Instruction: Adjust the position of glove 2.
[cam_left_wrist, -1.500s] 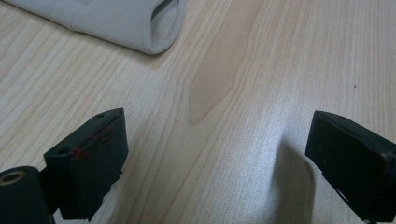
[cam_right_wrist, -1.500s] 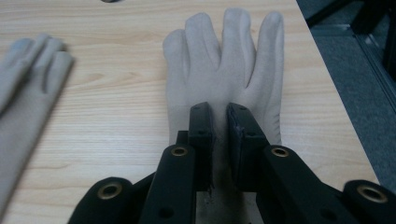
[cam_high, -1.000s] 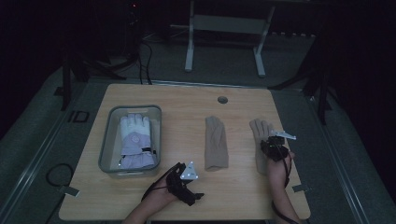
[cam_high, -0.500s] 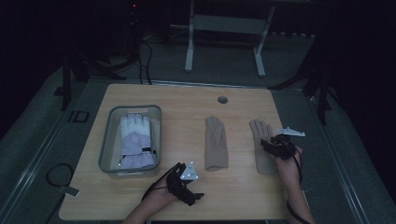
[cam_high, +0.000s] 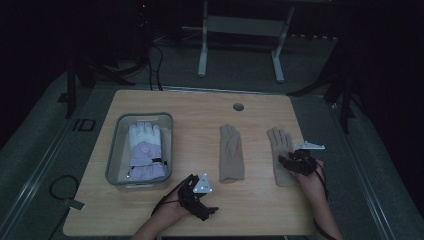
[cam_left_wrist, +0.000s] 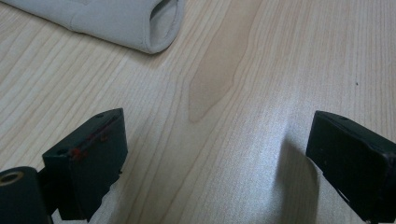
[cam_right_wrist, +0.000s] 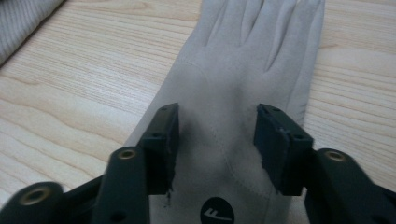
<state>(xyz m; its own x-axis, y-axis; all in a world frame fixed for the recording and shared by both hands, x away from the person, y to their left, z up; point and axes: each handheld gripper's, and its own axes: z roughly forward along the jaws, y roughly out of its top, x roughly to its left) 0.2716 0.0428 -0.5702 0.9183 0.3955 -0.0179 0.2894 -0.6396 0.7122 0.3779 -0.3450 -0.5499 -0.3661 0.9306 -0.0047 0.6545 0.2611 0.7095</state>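
Black jaws of the right hand-held gripper stand partly apart over the palm of a beige suede-like glove, one jaw on either side of its middle, with nothing pinched between them; a small round dark logo patch sits on the glove just beneath the gap. In the high view this right hand-held gripper hangs over the cuff half of that right beige glove, which lies flat at about 4 o'clock on the tabletop, fingers pointing toward 12 o'clock. The left hand-held gripper has its jaws spread wide and empty above bare pale wood grain, and the open cuff of the second beige glove lies well up toward 11 o'clock from them. From above, the left hand-held gripper rests low near the 6 o'clock edge, with that second beige glove just up at its 1 o'clock, lying near the centre and parallel to the first. A clear plastic bin stands at 9 o'clock holding a white and lilac ski glove. A round grommet hole sits near the 12 o'clock edge.
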